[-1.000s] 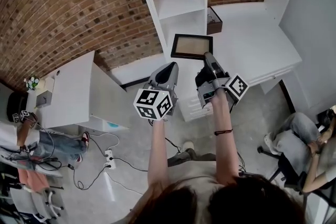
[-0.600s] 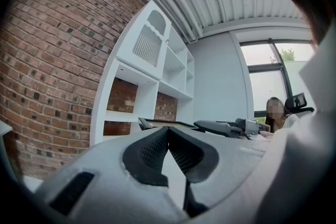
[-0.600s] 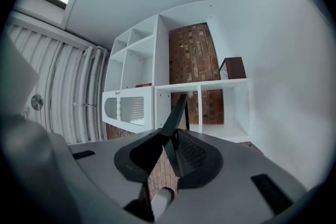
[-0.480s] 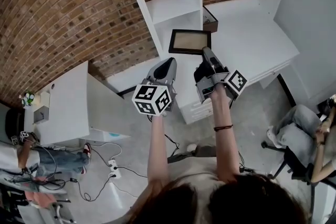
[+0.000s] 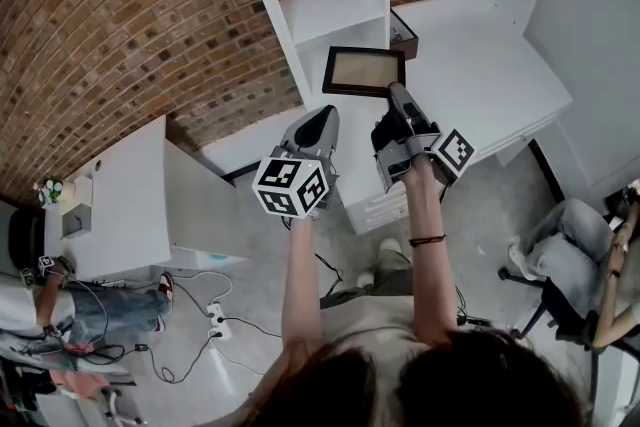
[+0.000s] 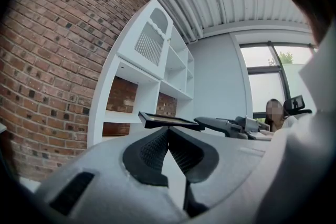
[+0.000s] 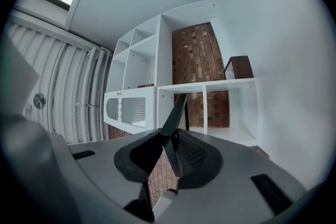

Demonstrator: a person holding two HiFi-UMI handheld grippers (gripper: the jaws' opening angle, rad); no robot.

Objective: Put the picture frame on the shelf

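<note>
Since ~1 s ago both grippers have edged fwd toward the shelf (image 5: 335,7). R: right gripper (image 5: 394,92) is clamped on the near edge of the picture frame (image 5: 364,71), held roughly flat in the air above the counter (image 5: 490,75), near a dark box (image 5: 404,34). L: left gripper (image 5: 322,116) sits alongside, jaws together, nothing btwn them.

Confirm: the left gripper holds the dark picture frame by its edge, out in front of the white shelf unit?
Wrong gripper. The right gripper holds the dark picture frame by its edge, out in front of the white shelf unit. The right gripper view shows its jaws clamped on the frame's edge; the left gripper is shut on nothing.
</note>
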